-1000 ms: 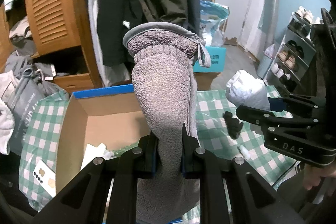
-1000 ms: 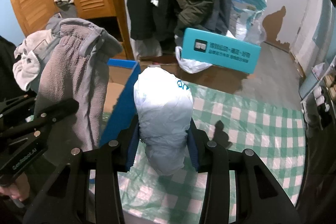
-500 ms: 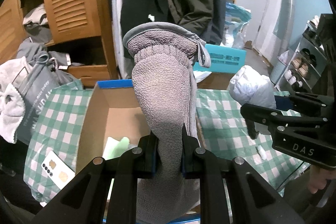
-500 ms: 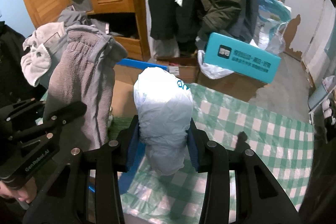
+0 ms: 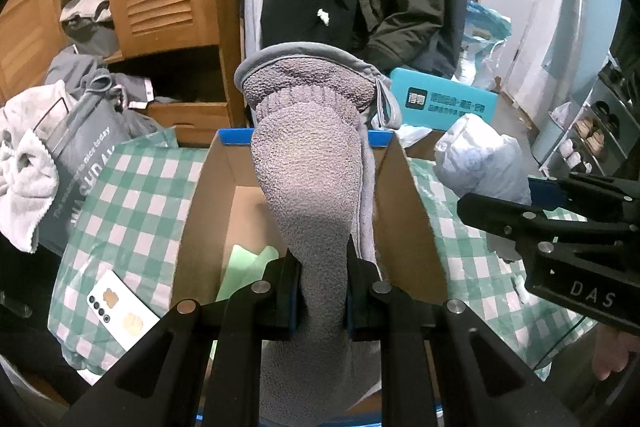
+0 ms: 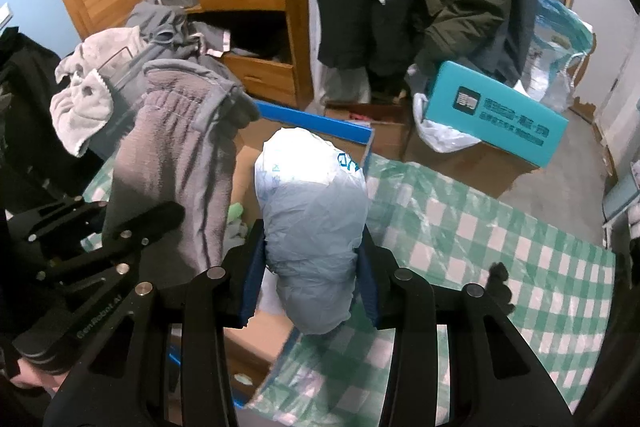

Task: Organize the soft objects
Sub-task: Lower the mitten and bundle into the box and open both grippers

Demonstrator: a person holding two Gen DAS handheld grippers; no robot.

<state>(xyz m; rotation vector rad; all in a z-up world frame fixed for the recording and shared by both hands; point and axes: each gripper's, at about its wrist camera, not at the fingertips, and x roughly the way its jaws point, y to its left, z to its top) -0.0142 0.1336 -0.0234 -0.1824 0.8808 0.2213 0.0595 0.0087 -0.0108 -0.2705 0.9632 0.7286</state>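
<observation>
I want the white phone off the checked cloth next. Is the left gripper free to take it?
Probably not: the left gripper is shut on the grey fleece glove, so the phone stays out of reach.

Cardboard box [image 5: 404, 211] open-topped, mostly free

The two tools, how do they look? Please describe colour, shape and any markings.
Both are matte black with angular finger frames, round silver bolts and blue pads inside. The right tool bears white letters "DAS"; the left tool bears "GenRobot.AI". No cables or sleeves show.
</observation>
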